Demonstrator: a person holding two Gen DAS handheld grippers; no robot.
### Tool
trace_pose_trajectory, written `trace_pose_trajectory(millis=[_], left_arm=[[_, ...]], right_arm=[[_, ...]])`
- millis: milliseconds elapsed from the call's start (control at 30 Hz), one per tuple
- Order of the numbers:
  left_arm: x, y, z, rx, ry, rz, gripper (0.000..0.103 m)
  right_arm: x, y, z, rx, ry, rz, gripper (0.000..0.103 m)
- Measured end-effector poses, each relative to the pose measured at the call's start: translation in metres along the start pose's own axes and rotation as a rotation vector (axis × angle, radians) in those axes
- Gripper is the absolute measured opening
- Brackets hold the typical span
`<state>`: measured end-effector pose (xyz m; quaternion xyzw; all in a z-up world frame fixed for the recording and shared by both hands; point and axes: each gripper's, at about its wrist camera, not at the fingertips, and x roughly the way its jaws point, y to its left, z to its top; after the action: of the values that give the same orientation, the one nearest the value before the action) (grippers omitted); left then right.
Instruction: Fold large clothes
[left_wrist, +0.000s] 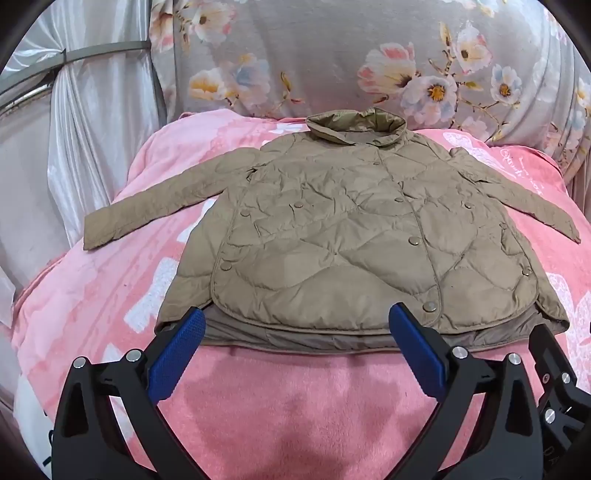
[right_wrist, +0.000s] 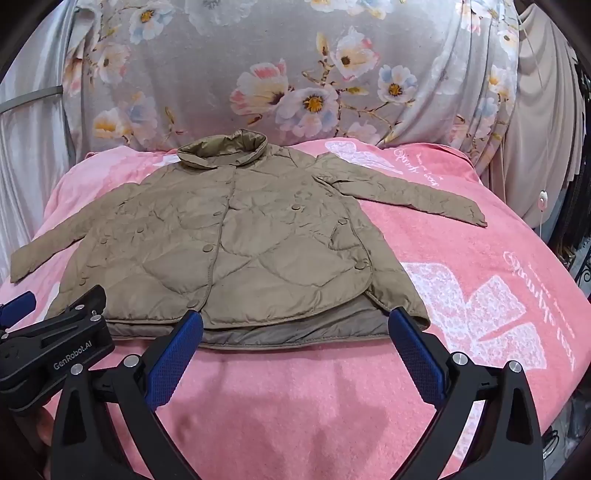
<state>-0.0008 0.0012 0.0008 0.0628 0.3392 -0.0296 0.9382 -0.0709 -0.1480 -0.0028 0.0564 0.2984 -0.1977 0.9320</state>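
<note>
Left wrist: jacket beyond tongs

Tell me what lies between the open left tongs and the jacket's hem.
Nothing but bare pink blanket. In the left wrist view the left tongs hang open just short of the tan jacket, their fingertips near its hem.
</note>
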Motion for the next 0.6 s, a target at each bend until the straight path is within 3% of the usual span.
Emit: trace_pose_trajectory(millis=[267,600], left_arm=[[-0.009,0.016,0.003,-0.013,0.017,-0.017,0.097],[-0.031,0.01,0.008,-0.007,0.008,-0.003,0.097]], right_arm=[[-0.008,0.0,0.001,0.004,0.005,0.01,0.098],[-0.022,0.0,0.001,-0.002,-0.005,0.011,0.098]])
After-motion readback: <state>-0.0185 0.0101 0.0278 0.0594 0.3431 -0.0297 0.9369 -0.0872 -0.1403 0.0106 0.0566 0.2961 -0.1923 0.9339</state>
